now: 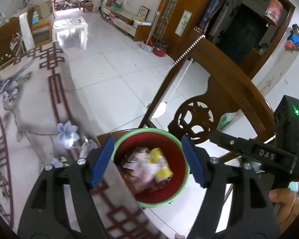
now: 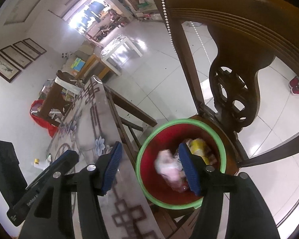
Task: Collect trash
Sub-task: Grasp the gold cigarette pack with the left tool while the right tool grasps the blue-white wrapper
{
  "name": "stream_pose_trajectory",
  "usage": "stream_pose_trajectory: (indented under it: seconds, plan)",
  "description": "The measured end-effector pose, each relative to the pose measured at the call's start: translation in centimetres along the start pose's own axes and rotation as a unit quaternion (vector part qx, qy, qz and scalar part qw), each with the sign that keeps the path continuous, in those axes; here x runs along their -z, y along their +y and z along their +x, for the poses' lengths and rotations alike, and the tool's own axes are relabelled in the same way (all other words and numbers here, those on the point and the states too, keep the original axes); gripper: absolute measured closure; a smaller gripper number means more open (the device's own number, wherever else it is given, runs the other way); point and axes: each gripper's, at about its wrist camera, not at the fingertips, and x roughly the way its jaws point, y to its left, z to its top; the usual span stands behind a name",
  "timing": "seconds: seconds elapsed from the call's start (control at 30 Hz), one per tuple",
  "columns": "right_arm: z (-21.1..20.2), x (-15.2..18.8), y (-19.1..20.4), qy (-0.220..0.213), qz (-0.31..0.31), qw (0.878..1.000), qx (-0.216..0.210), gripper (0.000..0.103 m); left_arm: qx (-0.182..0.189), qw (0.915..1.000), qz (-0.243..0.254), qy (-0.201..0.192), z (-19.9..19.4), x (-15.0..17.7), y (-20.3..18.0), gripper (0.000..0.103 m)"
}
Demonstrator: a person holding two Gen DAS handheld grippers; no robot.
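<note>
Both grippers are held over a red bin with a green rim (image 1: 186, 159), which sits on the seat of a carved wooden chair (image 1: 225, 73) pulled up beside a table covered with a floral patterned cloth (image 1: 29, 107). The left gripper (image 1: 147, 161) is seen with its blue pads spread apart, nothing pinched between them; the bin's opening is framed in the gap. The right gripper (image 2: 151, 167) is likewise seen with jaws parted and no item clamped, its left pad over the table edge and its right pad over the bin. The trash (image 1: 149, 165) lies inside the bin: a blurred heap of crumpled pinkish-white wrapper and clear plastic with a yellow packet (image 1: 162, 165) on its right side. In the right wrist view the pink-white wad (image 2: 169, 167) appears motion-blurred just left of the right pad, whether falling or resting cannot be told. A string of white beads (image 1: 181, 59) is draped over the chair back. A hand (image 1: 287, 205) is visible on the right gripper's handle at the lower right of the left wrist view. White floor tiles (image 1: 113, 63) are seen beyond.
</note>
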Motion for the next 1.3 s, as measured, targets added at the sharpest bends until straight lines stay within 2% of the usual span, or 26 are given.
stream_pose_trajectory:
  seconds: [0.2,0.33,0.47,0.6,0.73,0.87,1.07,1.3]
  plan:
    - [0.7,1.0,1.7,0.012,-0.020,1.000,-0.004,0.041,-0.043,0.9971,-0.054,-0.033,-3.9,1.1,4.4,0.033]
    - [2.0,2.0,4.3,0.035,-0.049,0.998,-0.013,0.041,-0.090,0.9893,-0.103,-0.049,-6.8,2.7,9.3,0.033]
    - [3.2,3.5,7.6,0.057,-0.088,0.994,-0.021,0.041,-0.139,0.9757,-0.162,-0.052,-9.5,5.4,14.5,0.033]
    - [4.9,6.0,10.6,0.089,-0.115,0.989,-0.031,0.036,-0.183,0.9567,-0.221,-0.047,-12.2,8.9,20.1,0.033]
    - [7.1,9.6,13.9,0.134,-0.143,0.980,-0.041,0.034,-0.209,0.9475,-0.239,-0.041,-14.7,11.3,23.9,0.033]
    - [9.0,13.9,17.5,0.178,-0.174,0.967,-0.046,0.034,-0.219,0.9474,-0.231,-0.029,-16.5,13.1,26.8,0.033]
    - [12.1,20.6,22.3,0.236,-0.236,0.942,-0.030,0.034,-0.200,0.9538,-0.223,-0.016,-17.8,14.9,29.9,0.033]
    - [14.8,24.4,23.5,0.262,-0.227,0.938,0.014,0.033,-0.168,0.9682,-0.185,-0.005,-18.6,15.7,32.4,0.030]
